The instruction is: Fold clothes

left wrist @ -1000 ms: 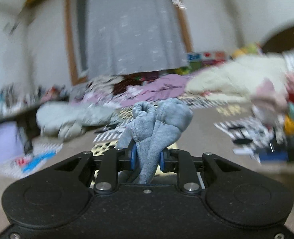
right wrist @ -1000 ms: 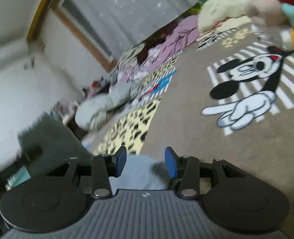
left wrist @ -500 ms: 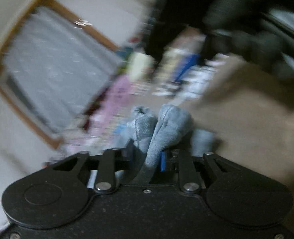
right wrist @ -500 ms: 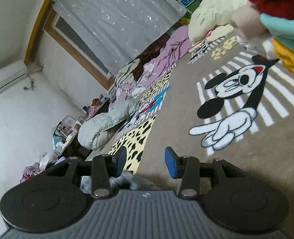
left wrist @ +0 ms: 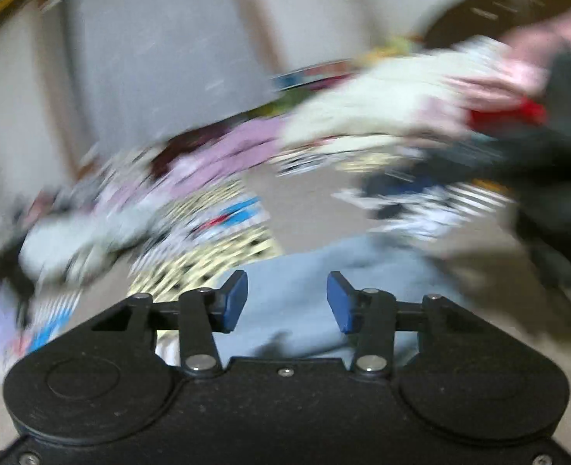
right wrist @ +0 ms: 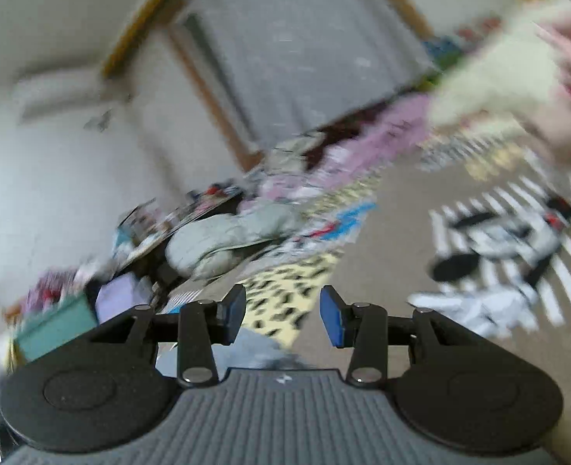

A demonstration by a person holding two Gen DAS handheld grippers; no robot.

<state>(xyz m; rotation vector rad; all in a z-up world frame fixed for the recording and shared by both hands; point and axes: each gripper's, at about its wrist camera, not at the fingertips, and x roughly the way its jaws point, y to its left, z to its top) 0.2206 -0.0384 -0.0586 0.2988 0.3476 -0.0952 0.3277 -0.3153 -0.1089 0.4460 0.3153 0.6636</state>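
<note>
Both views are pretty motion-blurred, so only the big stuff reads. The left gripper (left wrist: 286,299) has its jaws spread wide with nothing between the 2 blue pads (left wrist: 234,297), and the grey-blue garment (left wrist: 316,294) lies flat on the tan rug (left wrist: 308,209) right under and past the fingers, not pinched by them. The right gripper (right wrist: 281,313) is spread apart too, holding nothing, and a bit of that same grey-blue garment (right wrist: 252,348) peeks out low in the frame, just under its left finger. On the rug beyond it there's a yellow leopard-print patch (right wrist: 285,290) straight ahead and a black-and-white cartoon mouse print (right wrist: 506,240) with stripes off toward the right edge. At the far edge of the rug sits a pale green bundle (right wrist: 223,240), with pink and purple bedding (right wrist: 370,143) behind it, below a grey curtain (right wrist: 305,46). A heap of cream, pink and red clothes (left wrist: 421,104) fills the right side in the left wrist view.
</note>
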